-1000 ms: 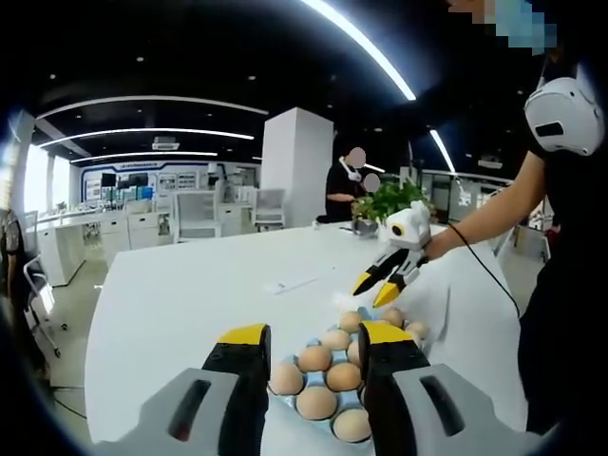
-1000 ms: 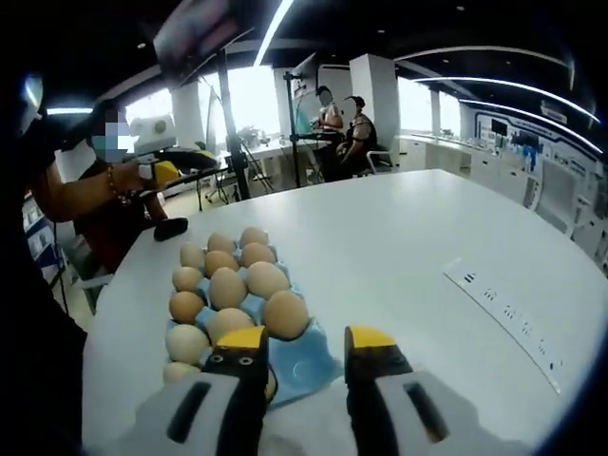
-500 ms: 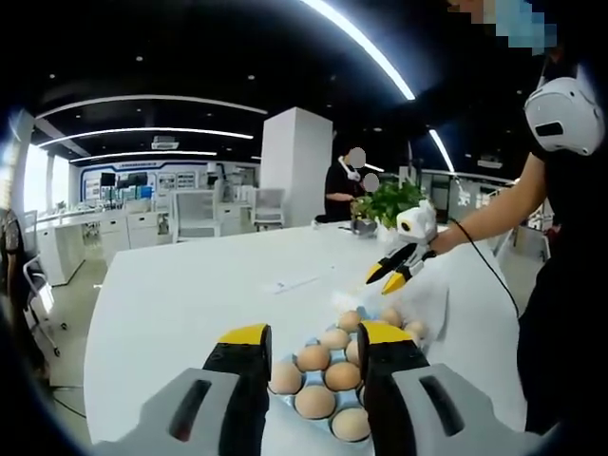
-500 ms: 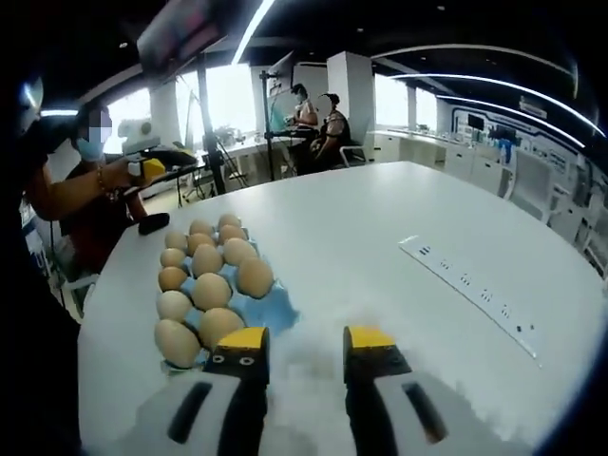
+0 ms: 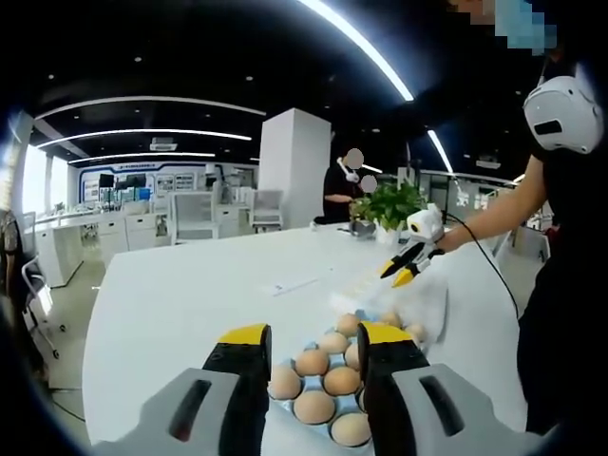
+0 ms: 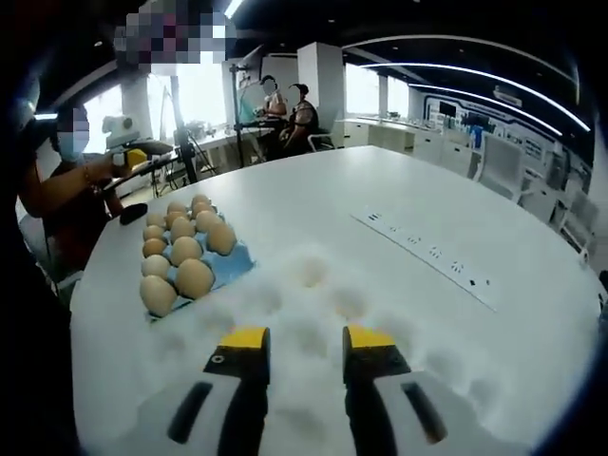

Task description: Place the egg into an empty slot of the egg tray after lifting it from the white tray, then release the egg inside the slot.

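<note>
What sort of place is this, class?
Probably an open-plan office or lab: a big white table, ceiling light strips, and rows of white desks behind.

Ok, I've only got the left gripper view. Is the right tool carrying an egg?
Observer: No. In the right gripper view the right tool is open, with nothing between its jaws.
Operator: Any egg left to pick?
Observer: Yes, one egg lies in the white tray, just ahead of that tool.
Operator: And a free slot?
Observer: The egg tray shows bare blue at the corner nearest the white tray, so that slot looks empty.
</note>
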A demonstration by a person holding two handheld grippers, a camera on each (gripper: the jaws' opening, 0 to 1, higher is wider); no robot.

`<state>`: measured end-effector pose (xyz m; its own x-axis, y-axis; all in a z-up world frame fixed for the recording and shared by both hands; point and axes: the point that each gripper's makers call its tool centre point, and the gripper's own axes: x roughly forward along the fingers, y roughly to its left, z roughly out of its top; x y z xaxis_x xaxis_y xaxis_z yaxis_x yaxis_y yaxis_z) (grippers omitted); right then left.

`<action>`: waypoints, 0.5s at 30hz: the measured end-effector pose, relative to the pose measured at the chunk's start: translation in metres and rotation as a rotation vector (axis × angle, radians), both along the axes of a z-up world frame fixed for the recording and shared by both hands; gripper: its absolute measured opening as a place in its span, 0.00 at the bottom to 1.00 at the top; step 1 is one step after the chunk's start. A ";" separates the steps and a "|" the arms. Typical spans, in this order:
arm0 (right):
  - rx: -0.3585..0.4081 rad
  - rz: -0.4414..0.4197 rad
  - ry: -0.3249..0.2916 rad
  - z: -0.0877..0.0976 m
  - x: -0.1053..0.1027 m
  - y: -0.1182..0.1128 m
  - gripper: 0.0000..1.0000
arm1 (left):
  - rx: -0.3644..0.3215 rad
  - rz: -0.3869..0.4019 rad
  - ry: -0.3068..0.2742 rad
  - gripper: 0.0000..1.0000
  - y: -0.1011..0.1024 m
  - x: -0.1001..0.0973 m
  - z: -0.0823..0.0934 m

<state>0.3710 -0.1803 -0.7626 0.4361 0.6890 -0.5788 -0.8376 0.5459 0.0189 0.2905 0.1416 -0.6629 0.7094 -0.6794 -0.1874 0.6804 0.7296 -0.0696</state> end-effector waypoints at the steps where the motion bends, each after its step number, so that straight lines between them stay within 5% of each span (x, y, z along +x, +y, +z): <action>1: -0.001 -0.014 0.000 0.001 0.001 -0.006 0.30 | 0.000 -0.001 0.002 0.36 0.000 0.000 0.000; 15: -0.066 -0.198 -0.004 -0.001 0.015 -0.091 0.30 | 0.002 -0.001 0.009 0.36 0.001 0.000 -0.002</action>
<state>0.3861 -0.2717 -0.7631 0.5617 0.5505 -0.6177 -0.7140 0.6997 -0.0257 0.2901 0.1425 -0.6654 0.7072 -0.6795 -0.1952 0.6801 0.7293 -0.0749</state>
